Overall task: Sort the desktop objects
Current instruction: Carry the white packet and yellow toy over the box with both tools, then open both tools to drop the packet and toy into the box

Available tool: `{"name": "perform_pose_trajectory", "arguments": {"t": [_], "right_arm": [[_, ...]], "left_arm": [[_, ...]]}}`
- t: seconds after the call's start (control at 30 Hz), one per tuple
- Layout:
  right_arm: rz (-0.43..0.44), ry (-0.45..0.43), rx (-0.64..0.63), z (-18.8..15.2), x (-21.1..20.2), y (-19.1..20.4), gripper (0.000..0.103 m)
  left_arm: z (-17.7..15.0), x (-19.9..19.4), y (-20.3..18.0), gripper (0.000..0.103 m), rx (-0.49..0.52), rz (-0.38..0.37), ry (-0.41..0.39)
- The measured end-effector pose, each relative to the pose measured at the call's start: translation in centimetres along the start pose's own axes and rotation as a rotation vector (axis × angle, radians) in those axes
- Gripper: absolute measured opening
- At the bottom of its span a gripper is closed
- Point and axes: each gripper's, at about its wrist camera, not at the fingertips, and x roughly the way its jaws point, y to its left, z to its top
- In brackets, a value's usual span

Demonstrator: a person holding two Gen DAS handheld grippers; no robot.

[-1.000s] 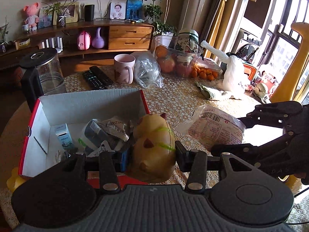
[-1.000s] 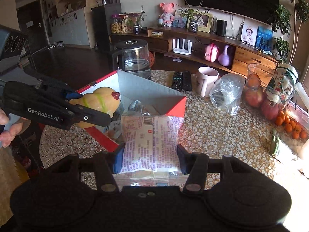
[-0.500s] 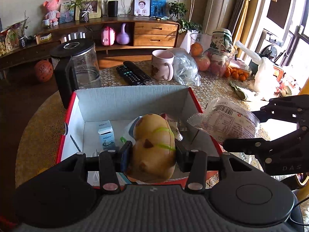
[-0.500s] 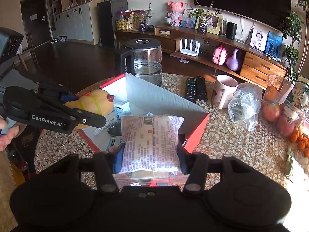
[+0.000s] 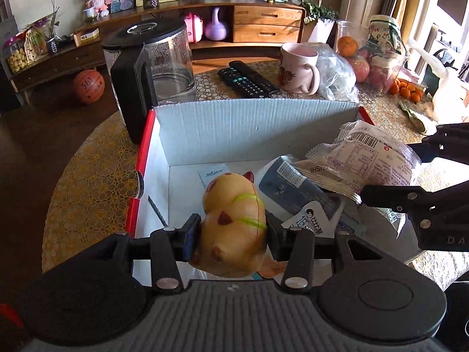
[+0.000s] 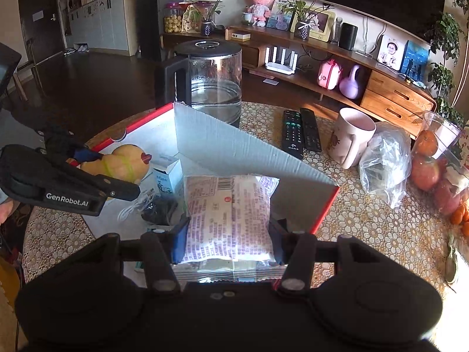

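Poised over the red-edged box at frame centre, left gripper pinching a yellow cat toy, right gripper clamping a snack packet; next, probably lowering and releasing inside.

Daylight pours in from the windows on the right, blowing out the surface at the frames' right edges and glaring off the snack packet wrapper. The room's left side and floor sit in deep shadow. Fisheye distortion bends the wooden shelf; near parts stay sharp.
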Motion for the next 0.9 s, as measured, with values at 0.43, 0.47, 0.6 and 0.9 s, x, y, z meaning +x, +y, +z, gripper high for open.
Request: {"name": "perform_pose_trajectory", "arguments": {"t": [0.43, 0.47, 0.6, 0.9], "right_arm": [[0.016, 0.039, -0.029, -0.4, 3.7, 1.9, 0.054], [0.016, 0.041, -0.026, -0.4, 4.0, 1.8, 0.054], [0.017, 0.048, -0.026, -0.6, 4.4, 1.7, 0.054], [0.052, 0.061, -0.018, -0.9, 4.4, 1.6, 0.063]], "left_arm": [[0.0, 3.7, 1.2, 0.046, 0.028, 0.084, 0.102], [0.1, 3.9, 1.1, 0.046, 0.030, 0.085, 0.108], [0.5, 4.3, 0.6, 0.047, 0.062, 0.106, 0.133], [0.4, 4.7, -0.1, 0.060, 0.096, 0.094, 0.145]]}}
